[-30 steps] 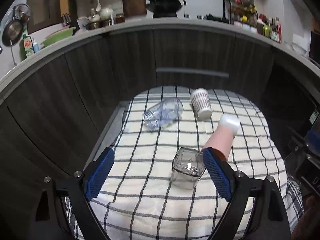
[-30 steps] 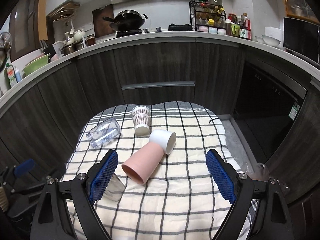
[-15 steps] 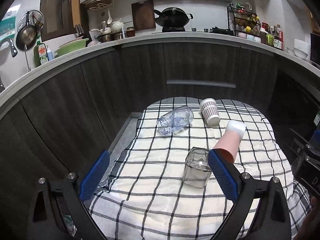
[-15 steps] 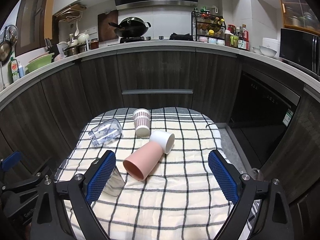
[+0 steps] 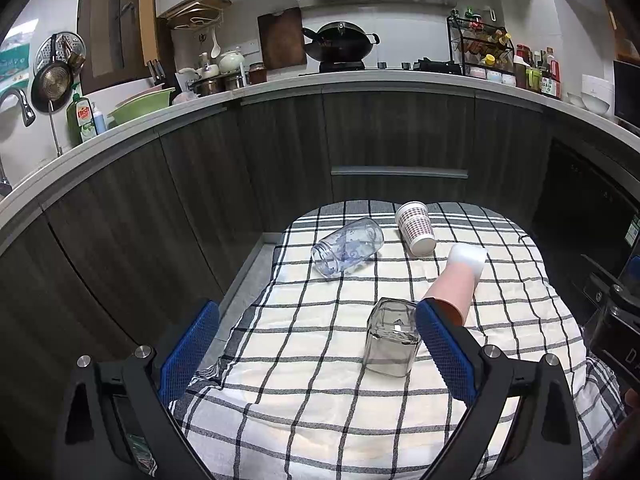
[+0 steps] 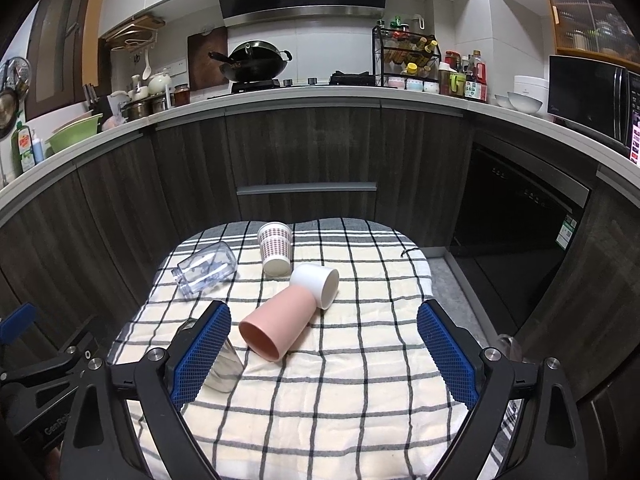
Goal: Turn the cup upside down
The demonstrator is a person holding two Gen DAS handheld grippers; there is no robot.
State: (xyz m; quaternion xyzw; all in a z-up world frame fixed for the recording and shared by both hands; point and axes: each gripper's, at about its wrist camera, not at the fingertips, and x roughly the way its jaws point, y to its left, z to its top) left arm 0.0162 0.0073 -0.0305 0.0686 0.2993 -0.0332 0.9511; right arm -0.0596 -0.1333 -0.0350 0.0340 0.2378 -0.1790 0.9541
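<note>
Glass tumbler stands inverted on the checked cloth, seemingly done; pink cup, white cup, patterned cup and clear jar lie sideways. Left tool and right tool hover spread, empty.

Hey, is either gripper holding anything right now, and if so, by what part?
Nothing is held. The left gripper and right gripper are both open; the square clear glass cup stands untouched on the checked cloth.
</note>
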